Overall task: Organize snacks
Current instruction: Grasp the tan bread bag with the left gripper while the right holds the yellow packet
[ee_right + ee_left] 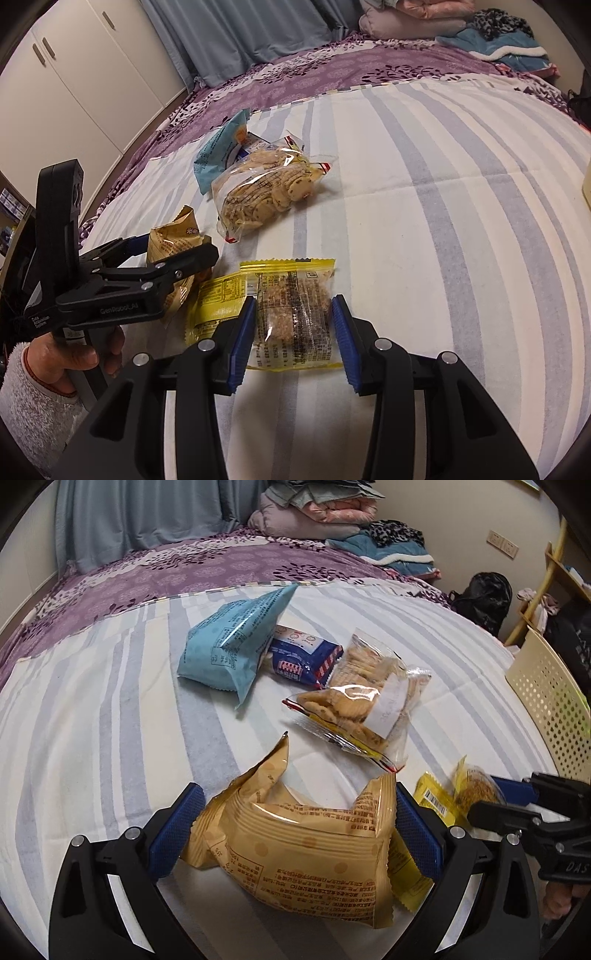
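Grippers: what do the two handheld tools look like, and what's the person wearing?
Both the left gripper and the right gripper are black plastic with ribbed blue pads and silver rivets. White lettering marks the left one's side. The hand wears a fuzzy grey sleeve.

A bed [110,709] fills the room, spread with a striped sheet over a purple floral cover [155,576]. Blue-grey curtains [147,513] hang behind it, folded bedding [314,513] piled at the far end. White wardrobe doors [74,74] stand left; a cream wall [461,517] carries sockets [501,544].
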A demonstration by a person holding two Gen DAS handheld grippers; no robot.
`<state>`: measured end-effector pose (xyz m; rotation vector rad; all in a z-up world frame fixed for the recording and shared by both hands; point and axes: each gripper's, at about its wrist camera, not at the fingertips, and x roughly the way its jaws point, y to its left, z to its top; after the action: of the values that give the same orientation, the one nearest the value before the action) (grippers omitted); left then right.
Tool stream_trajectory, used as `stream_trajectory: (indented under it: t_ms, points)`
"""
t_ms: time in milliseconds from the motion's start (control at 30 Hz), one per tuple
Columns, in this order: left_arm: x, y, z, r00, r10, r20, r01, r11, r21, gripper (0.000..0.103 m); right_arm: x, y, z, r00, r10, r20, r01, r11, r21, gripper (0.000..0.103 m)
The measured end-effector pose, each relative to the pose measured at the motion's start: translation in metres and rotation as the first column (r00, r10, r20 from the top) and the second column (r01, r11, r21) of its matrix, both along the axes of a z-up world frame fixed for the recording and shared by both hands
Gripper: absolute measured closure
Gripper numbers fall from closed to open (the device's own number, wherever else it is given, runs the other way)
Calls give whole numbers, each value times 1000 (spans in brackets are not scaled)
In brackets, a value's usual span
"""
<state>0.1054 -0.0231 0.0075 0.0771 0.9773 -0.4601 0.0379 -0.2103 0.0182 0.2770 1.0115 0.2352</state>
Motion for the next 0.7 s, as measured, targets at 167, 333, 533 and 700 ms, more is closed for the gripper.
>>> stream_trajectory:
  t_ms: [167,333,533,700]
  points:
    - [-7,-3,-4,999,-41,32,40,999,30,3,-1,8,1,1000,14,7,-14,999,-29,55]
    - [-9,-6,-4,998,-37,47,34,998,57,5,-3,10,1,1000,24,13,-23,998,-53,55]
    - [-17,4,12,996,5,92,-9,999,41,21,-7,14,5,999,42,31,-39,994,-106,61]
    - [-23,24,22,996,59,73,-57,998,-27,22,-11,13,10,998,41,44,-37,994,-103,63]
